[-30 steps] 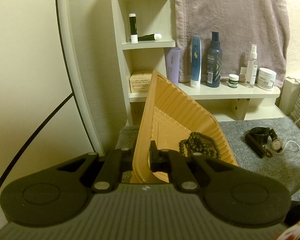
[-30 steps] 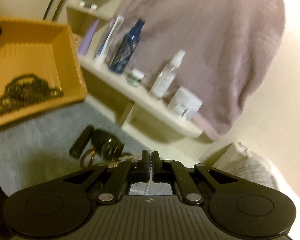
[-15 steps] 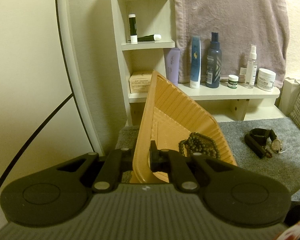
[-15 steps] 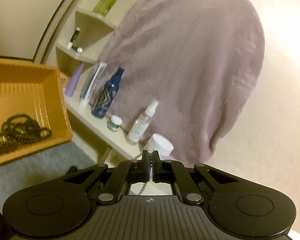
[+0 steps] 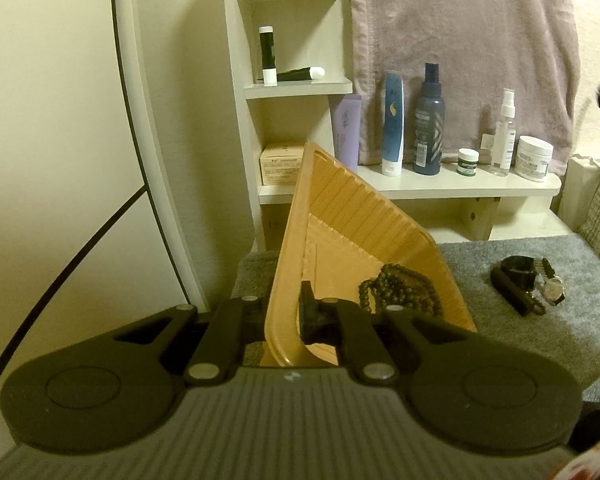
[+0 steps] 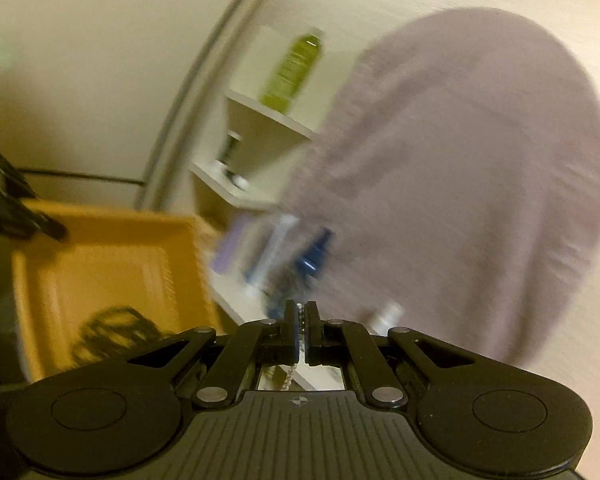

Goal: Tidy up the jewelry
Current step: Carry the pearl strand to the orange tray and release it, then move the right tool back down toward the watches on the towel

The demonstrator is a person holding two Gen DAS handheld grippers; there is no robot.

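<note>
The left claw (image 5: 288,316) is clenched on the near rim of the orange tray (image 5: 340,216), holding it tipped so its ribbed floor faces the right. In this left wrist view a dark bead necklace (image 5: 396,292) lies pooled in the tray's low corner, and on the grey mat (image 5: 540,344) to the right, well apart from the tray, sit a black strap (image 5: 514,288) and a wristwatch (image 5: 553,290). Behind them a shelf (image 5: 460,188) carries bottles and jars.

In the right wrist view, which is blurred, the right claw (image 6: 299,320) is pinched shut on a fine silver bead chain (image 6: 286,380) that hangs below its jaws. The tray (image 6: 112,276) shows low on the left with the dark beads (image 6: 112,332) inside.

The step in hand looks like carrying the chain to the tray. It would go best with the tray kept steady at this tilt, the chain brought over the open floor and lowered until its tail rests inside before letting go, clear of the beads so the two do not tangle.
</note>
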